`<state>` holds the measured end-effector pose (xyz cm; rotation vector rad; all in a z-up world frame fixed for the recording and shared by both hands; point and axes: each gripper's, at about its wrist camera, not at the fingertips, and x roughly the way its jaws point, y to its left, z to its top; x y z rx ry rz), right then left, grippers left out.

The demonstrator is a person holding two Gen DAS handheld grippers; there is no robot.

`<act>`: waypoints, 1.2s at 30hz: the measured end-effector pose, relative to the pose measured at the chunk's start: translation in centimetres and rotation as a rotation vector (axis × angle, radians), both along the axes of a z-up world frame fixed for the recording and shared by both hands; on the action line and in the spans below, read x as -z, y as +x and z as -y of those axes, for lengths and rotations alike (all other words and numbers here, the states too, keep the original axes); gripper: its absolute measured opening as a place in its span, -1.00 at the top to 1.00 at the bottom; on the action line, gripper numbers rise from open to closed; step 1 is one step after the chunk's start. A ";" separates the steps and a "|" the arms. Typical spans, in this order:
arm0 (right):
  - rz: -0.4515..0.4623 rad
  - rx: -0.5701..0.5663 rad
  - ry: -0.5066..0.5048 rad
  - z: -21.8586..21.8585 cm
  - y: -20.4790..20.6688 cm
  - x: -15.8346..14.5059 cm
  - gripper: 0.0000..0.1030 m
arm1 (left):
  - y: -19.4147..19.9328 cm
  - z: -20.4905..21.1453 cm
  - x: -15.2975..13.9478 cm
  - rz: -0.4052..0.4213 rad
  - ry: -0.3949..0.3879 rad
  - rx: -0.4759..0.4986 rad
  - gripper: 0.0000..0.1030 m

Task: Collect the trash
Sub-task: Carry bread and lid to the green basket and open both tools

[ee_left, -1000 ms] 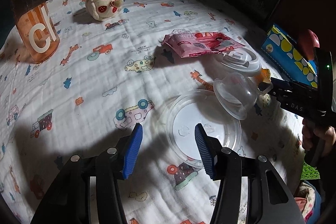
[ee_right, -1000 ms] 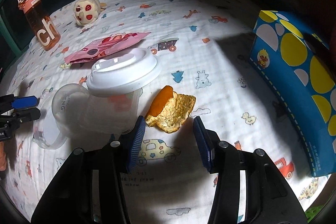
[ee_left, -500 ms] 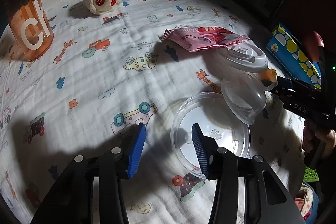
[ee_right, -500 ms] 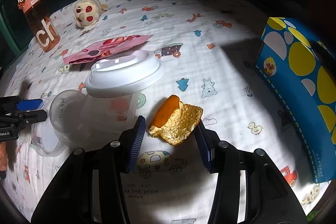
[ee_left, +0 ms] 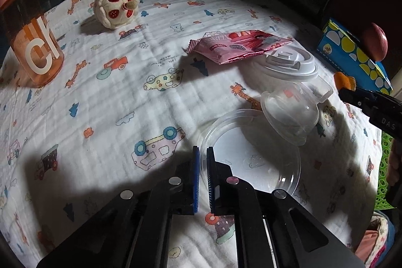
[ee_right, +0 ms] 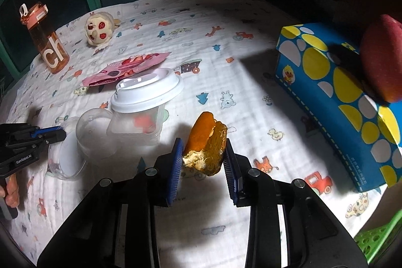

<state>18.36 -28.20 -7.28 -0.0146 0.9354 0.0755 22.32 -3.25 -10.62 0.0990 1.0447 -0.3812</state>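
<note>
The right gripper (ee_right: 202, 158) has its blue jaws clamped on the orange peel (ee_right: 206, 142), lifted just right of the white-lidded cup (ee_right: 143, 107), while the left gripper (ee_left: 202, 175), jaws narrowed to a thin slit, pinches the near rim of the clear lid (ee_left: 253, 155) left of that cup.

Dim overall, with one hard pool of light on the patterned sheet (ee_left: 155, 97) and black beyond the far edge. Deep, sharp-edged shadows thrown near and left of both grippers, so lit probably from behind and above. Glare on the white cup lid (ee_right: 148, 89) and the clear plastic lid (ee_left: 251, 155). Strong fisheye bending and vignetting at corners; near rig parts slightly soft.
</note>
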 end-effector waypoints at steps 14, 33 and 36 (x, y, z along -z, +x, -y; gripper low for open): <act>0.084 0.058 0.035 2.2 -9.0 -4.7 0.38 | -4.2 -2.6 -5.7 0.106 -0.007 -0.045 0.90; 0.113 0.298 0.029 10.9 -21.9 -6.4 0.38 | -11.5 9.6 -10.3 0.138 -0.114 0.224 0.90; 0.102 0.340 0.029 12.6 -23.5 -6.0 0.38 | -12.4 12.3 -10.6 0.138 -0.125 0.275 0.90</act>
